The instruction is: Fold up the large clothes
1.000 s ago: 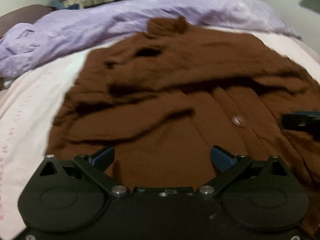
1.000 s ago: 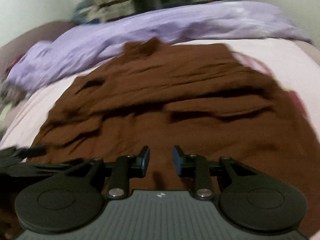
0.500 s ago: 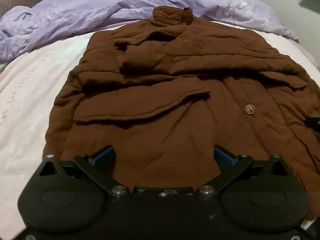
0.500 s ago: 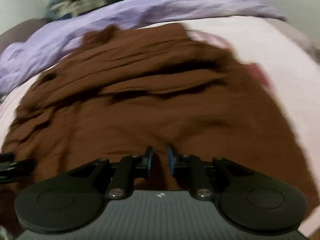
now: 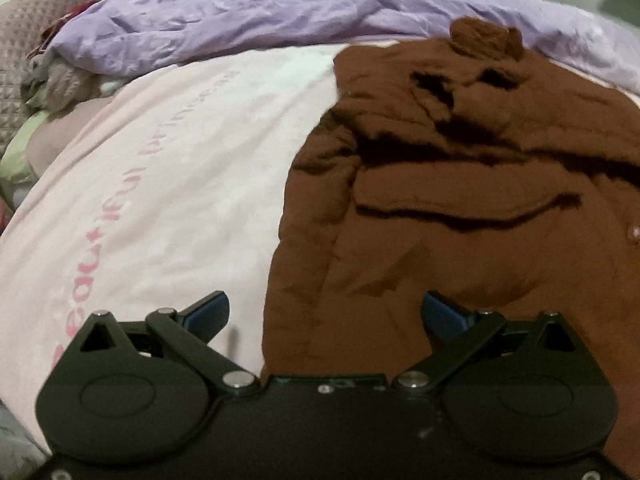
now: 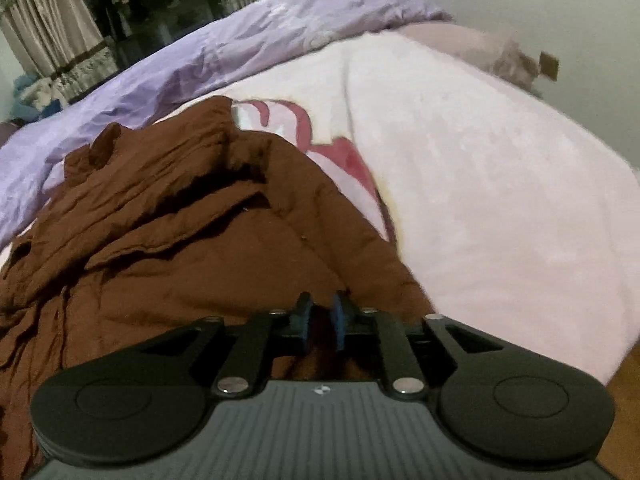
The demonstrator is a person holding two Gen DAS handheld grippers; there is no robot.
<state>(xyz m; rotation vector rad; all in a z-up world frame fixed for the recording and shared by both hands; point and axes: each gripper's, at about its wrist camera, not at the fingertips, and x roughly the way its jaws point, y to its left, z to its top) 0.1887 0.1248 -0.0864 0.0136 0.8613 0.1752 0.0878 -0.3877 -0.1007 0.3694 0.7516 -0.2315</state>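
Just then the brown coat lay spread on the pale pink bed cover, its collar pointing toward the rumpled lilac quilt bunched along the far side of the bed. Both sleeves were folded across the front, leaving deep creases over the chest. The left gripper hung above the coat's near left edge with its jaws spread wide and nothing between them, one blue pad over the bed cover, the other over the brown cloth. The right gripper hovered at the coat's near right edge, where the cloth met the bed cover; its jaws had just been opening a little, the narrow gap between them showing brown fabric below, apparently unpinched.
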